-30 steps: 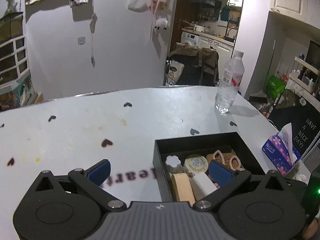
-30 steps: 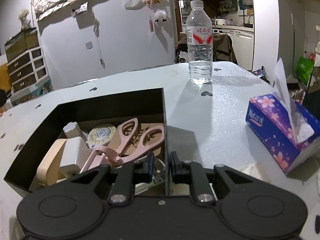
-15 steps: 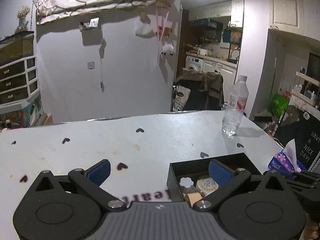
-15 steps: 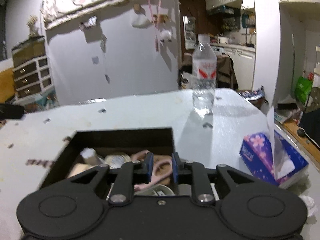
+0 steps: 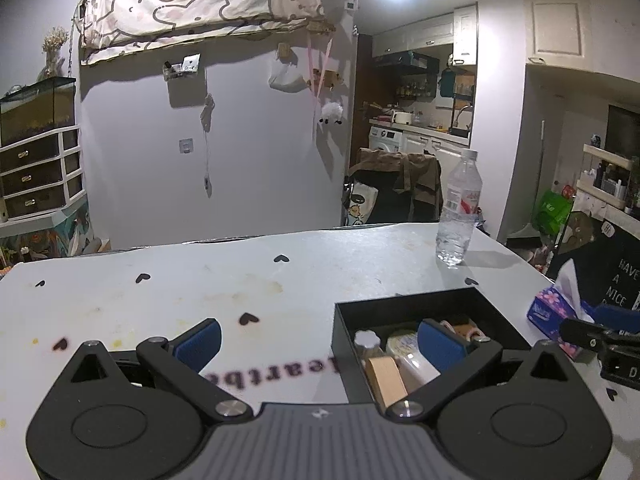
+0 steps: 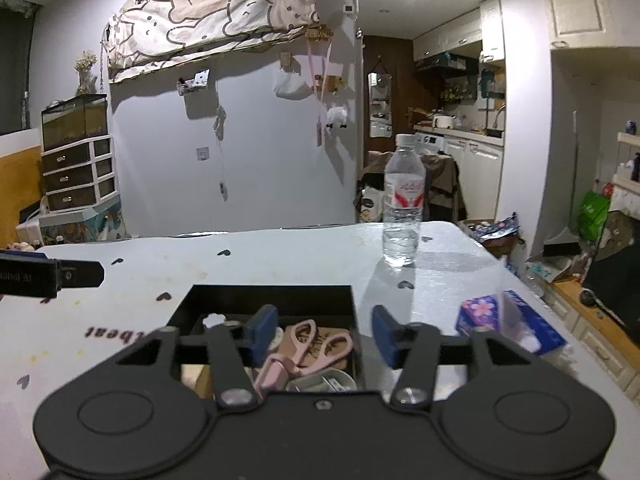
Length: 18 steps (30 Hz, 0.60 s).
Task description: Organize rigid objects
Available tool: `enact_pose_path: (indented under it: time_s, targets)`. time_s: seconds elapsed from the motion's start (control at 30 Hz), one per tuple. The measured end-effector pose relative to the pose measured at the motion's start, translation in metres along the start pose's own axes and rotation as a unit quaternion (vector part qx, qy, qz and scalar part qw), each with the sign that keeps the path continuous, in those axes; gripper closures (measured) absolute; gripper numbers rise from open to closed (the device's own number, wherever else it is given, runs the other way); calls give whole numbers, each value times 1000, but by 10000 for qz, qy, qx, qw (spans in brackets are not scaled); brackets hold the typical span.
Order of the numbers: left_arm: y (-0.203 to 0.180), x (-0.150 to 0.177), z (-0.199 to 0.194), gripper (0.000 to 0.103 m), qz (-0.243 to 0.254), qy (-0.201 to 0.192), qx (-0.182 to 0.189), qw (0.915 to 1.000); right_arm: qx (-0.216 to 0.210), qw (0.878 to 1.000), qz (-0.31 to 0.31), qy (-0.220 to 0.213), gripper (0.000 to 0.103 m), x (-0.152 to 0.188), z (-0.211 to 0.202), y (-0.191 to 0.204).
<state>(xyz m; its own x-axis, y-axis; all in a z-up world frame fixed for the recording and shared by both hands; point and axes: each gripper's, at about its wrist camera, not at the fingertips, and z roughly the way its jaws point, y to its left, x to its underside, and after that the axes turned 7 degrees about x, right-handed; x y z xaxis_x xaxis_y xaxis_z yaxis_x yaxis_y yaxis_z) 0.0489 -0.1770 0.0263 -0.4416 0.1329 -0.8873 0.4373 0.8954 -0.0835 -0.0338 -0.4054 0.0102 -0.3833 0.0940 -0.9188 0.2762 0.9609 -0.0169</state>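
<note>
A black open box sits on the white table and holds pink scissors, a round tin, a wooden block, a white piece and a small white cap. My left gripper is open and empty, raised above the table at the box's left near corner. My right gripper is open and empty, raised above the box's near right side. The right gripper's tip also shows at the far right of the left wrist view.
A clear water bottle stands at the table's far right. A purple tissue box lies right of the black box near the table's right edge. The table has black heart marks and printed letters.
Both grippers have risen and pulled back from the box. The right gripper, shut a second ago, has opened. The left stayed open.
</note>
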Motion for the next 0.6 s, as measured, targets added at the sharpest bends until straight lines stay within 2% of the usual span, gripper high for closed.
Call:
enact_pose_path:
  time_s: [0.1,0.23,0.3,0.6]
  targets:
    - [-4,13,-7,0,-30,-48,15,10000,89,9999,29,-65,28,7,-14,-4]
    - [-9,34,-19,0,-70,-129,24,9999,194,9997,-5,-174,17,20,-32,-8]
    - [-12,42,-26,0,-94,-189,17,9998,234,9995,-21,-226,5,26,-40,-10]
    - [-24,70,-59,0,-66,-378,-24,9993,296,9979,-83,-568,0,50,-72,-12]
